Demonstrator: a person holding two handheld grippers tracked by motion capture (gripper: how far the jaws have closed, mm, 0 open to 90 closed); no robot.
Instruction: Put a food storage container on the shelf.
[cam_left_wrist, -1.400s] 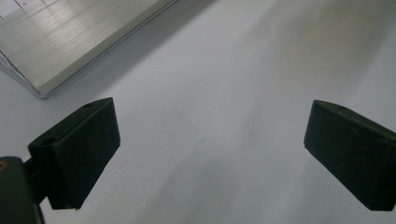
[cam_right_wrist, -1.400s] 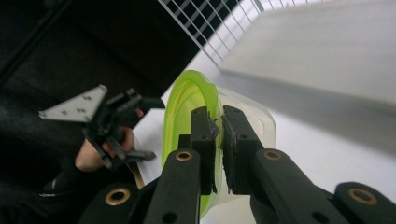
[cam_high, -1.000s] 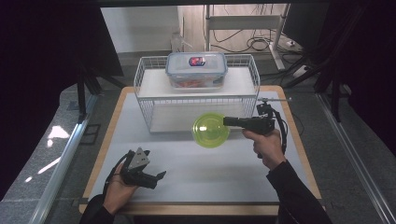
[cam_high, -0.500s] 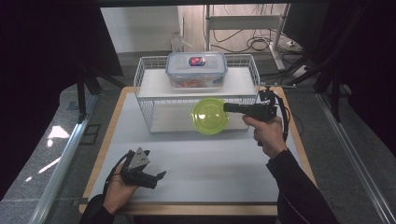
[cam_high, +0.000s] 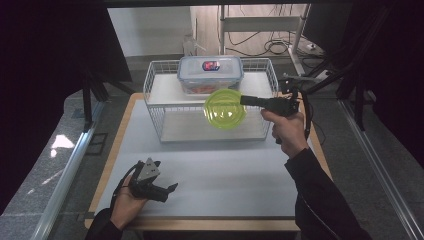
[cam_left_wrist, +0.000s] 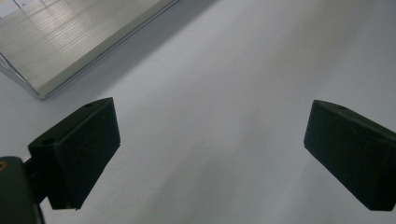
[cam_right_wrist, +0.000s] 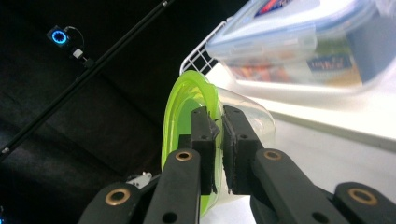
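two grippers are seen in the high view; the right gripper (cam_high: 246, 99) is closed on the rim of a green-lidded round tub (cam_high: 225, 108), which is held in the air in front of the wire rack (cam_high: 155, 102), level with its upper shelf and just below the clear food box (cam_high: 210, 74) standing there; the left gripper (cam_high: 167, 190) rests low over the table (cam_high: 225, 170) near its front edge, well apart from the tub; in the left gripper view its jaws stand wide open with nothing between them, over bare table; in the right gripper view the pads (cam_right_wrist: 204, 140) are clamped on the green rim (cam_right_wrist: 180, 116), the tub tilted on its side with the food box (cam_right_wrist: 299, 42) just beyond; the placing is best done, it is judged, by levelling the tub first; the rack's front wire should be cleared and the free shelf space beside the box aimed for; the grip should be kept until the base is seated.
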